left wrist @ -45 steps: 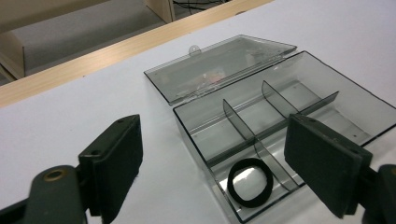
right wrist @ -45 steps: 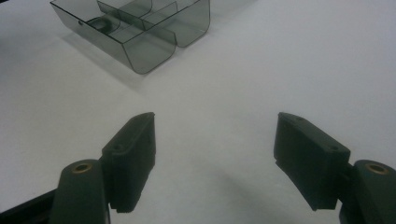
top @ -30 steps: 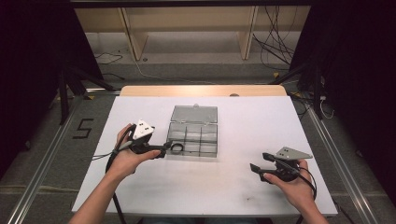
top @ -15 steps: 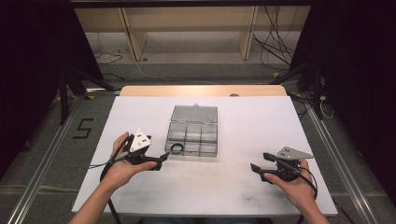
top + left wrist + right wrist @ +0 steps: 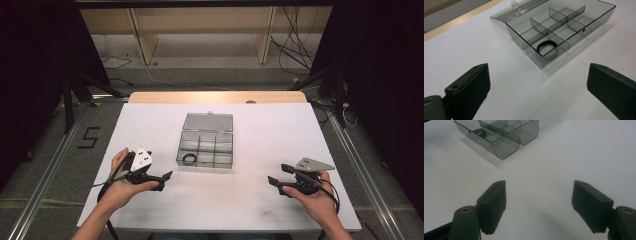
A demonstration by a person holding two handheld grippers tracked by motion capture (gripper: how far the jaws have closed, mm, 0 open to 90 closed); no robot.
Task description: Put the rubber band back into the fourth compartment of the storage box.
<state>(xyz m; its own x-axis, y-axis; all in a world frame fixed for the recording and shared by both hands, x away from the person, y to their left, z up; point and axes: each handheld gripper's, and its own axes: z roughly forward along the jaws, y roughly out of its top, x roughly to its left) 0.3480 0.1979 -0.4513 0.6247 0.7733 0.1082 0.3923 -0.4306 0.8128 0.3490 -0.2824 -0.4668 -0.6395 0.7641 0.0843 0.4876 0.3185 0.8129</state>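
The left gripper view shows a black ring (image 5: 546, 47) in the near corner compartment of the open compartment box (image 5: 599, 17). Both the left gripper (image 5: 162, 181) and right gripper (image 5: 276, 181) have jaws spread, empty, above the white surface (image 5: 270, 130).

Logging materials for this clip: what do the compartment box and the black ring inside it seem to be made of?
The compartment box looks like smoky, glossy transparent plastic: the table shows through its walls, and its edges catch highlights. The black ring in the corner compartment nearest the left claw looks matte and thin, possibly a rubber or elastic band; the view leaves that open.
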